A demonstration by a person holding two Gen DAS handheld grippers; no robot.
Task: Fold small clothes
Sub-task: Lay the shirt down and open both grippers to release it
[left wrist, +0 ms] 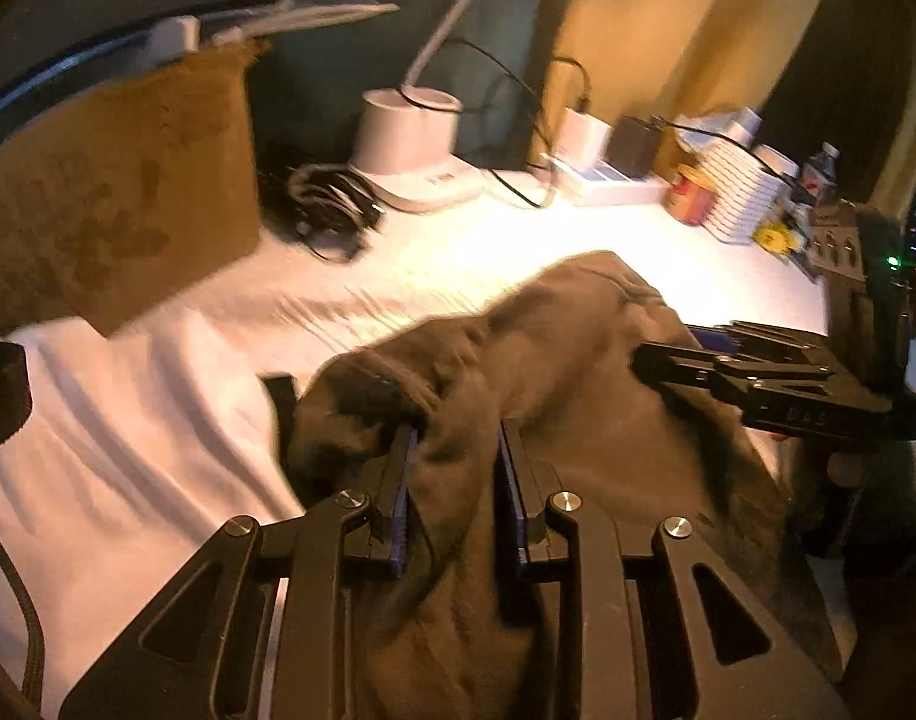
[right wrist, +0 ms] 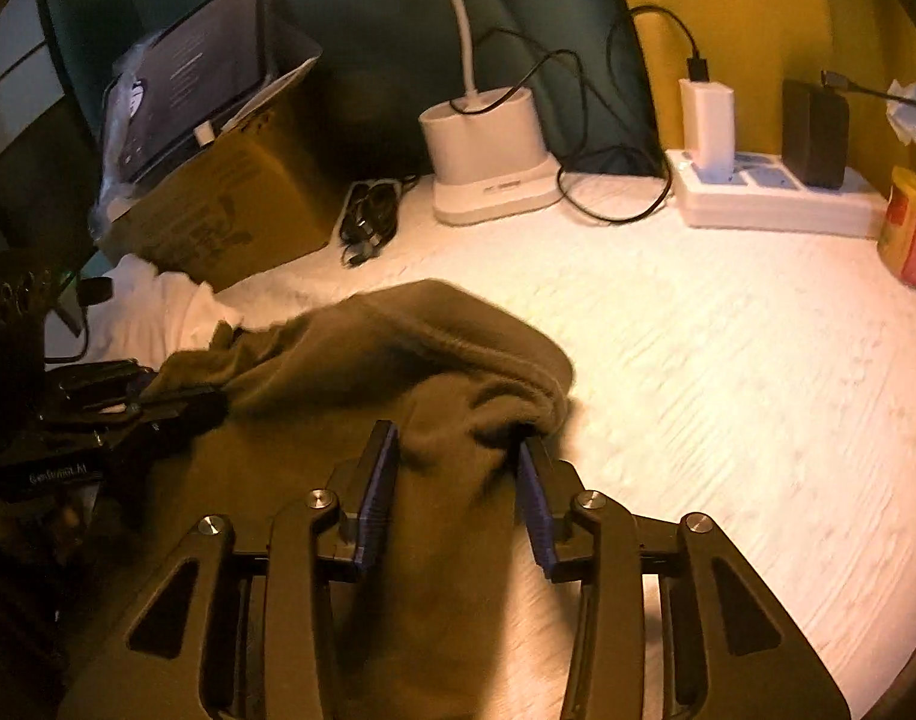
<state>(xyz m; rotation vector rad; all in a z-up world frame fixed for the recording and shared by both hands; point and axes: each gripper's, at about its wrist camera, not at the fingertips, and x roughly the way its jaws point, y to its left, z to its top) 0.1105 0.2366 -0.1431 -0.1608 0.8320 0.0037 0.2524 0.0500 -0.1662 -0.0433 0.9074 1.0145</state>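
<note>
A brown garment point(left wrist: 578, 330) lies bunched on the white table cover point(left wrist: 158, 420). My left gripper point(left wrist: 458, 429) is at its near left part, with a thick fold of the cloth filling the gap between the blue pads. In the right wrist view the same garment point(right wrist: 398, 336) humps up ahead of my right gripper point(right wrist: 458, 435). Its jaws stand wide, cloth lies loosely between them, and white cover shows beside the right pad. Each gripper shows in the other's view: the right gripper point(left wrist: 668, 345) at the garment's right edge, the left gripper point(right wrist: 182, 387) at its left edge.
A cardboard box point(right wrist: 230, 210) with a screen point(right wrist: 200, 72) on it stands at the back left. A coil of cables point(right wrist: 368, 222), a white lamp base point(right wrist: 488, 150) and a power strip point(right wrist: 776, 198) line the back. A red and yellow can point(right wrist: 911, 234) is at far right.
</note>
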